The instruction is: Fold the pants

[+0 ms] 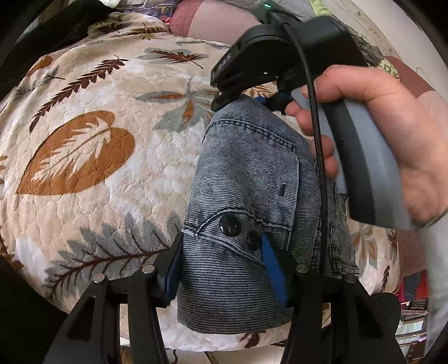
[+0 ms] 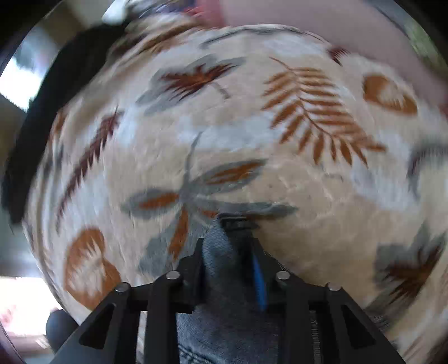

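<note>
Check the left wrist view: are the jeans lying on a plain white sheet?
No. The jeans lie on a beige blanket printed with brown and grey leaves, not a plain white sheet.

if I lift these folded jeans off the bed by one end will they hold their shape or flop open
The jeans will probably sag: denim is limp, and the bundle already curves over the quilt. The stacked layers look thick, so it may feel fairly heavy for its size. The ribbed weave should grip the left tongs rather than slip.

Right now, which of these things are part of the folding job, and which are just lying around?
Part of the job:
denim pants
left claw
right claw

Just lying around:
leaf-print blanket
pink bedding
</note>
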